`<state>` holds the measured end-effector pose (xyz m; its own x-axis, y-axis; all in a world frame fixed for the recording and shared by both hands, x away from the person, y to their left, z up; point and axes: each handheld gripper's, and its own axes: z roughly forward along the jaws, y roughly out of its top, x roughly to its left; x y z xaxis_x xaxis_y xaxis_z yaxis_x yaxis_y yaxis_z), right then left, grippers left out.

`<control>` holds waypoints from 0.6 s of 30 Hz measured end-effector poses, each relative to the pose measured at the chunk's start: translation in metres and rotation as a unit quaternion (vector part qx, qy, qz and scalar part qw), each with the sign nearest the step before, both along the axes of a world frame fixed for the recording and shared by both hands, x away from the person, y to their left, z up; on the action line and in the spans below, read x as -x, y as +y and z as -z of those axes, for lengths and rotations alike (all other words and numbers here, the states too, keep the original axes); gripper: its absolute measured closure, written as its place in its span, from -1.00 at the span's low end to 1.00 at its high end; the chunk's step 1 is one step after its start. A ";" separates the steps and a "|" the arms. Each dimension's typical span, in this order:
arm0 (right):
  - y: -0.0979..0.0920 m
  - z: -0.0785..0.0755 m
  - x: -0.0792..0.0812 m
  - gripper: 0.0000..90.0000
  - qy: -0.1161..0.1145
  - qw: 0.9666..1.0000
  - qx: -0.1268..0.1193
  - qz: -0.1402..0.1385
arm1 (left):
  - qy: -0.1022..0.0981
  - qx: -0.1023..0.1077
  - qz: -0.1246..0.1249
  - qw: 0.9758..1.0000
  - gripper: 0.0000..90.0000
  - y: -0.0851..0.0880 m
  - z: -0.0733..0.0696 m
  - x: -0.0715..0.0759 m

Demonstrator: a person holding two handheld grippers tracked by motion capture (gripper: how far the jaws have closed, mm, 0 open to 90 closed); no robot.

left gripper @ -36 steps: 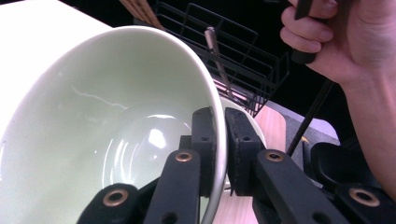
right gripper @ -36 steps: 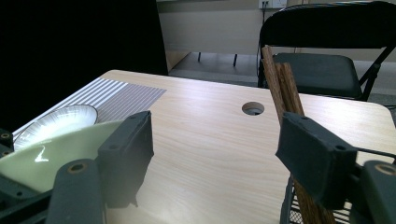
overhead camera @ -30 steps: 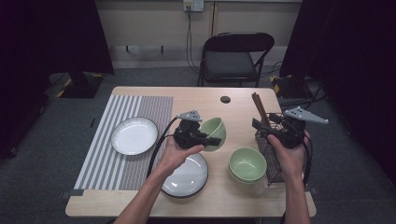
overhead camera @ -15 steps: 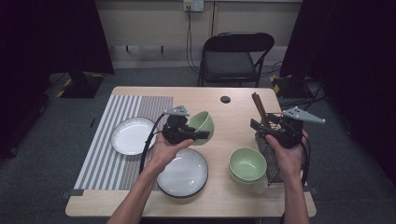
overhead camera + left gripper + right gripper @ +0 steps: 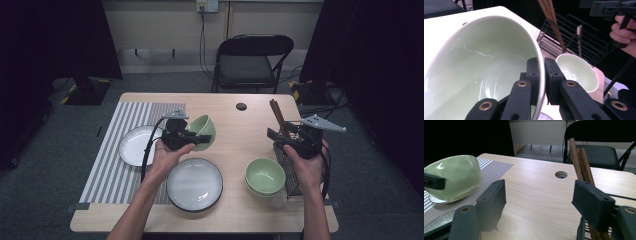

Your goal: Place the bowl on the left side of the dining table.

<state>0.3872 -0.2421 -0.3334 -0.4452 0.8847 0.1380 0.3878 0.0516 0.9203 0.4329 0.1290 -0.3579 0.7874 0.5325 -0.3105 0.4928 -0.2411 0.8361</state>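
High view: left claw [image 5: 200, 138] carried green bowl [image 5: 205, 129] leftward.

green bowl [image 5: 204, 131] | glossy, empty | tilted on its side | held above table, rim pinched

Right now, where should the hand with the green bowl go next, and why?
Probably onward to the white plate on the striped mat, then down: the left gripper pinches the tilted green bowl by its rim, in the air beside that plate.

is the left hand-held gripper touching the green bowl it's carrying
Touching: the left gripper view shows the left hand-held gripper pinching the green bowl rim between its pads.
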 end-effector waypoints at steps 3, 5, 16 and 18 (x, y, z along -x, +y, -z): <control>0.000 0.001 0.000 -0.41 0.001 1.000 0.000 0.001 | 0.000 -0.004 -0.012 1.000 0.85 0.008 0.002 -0.002; 0.000 0.001 -0.001 -0.41 0.001 1.000 0.001 0.000 | 0.003 -0.001 -0.022 1.000 0.85 0.013 0.003 -0.004; 0.002 0.001 -0.001 -0.41 0.003 1.000 0.003 -0.001 | 0.004 -0.022 -0.052 0.998 0.85 0.036 0.006 -0.008; 0.002 0.002 -0.001 -0.41 0.004 1.000 0.003 -0.001 | 0.004 -0.024 -0.059 0.998 0.85 0.040 0.007 -0.009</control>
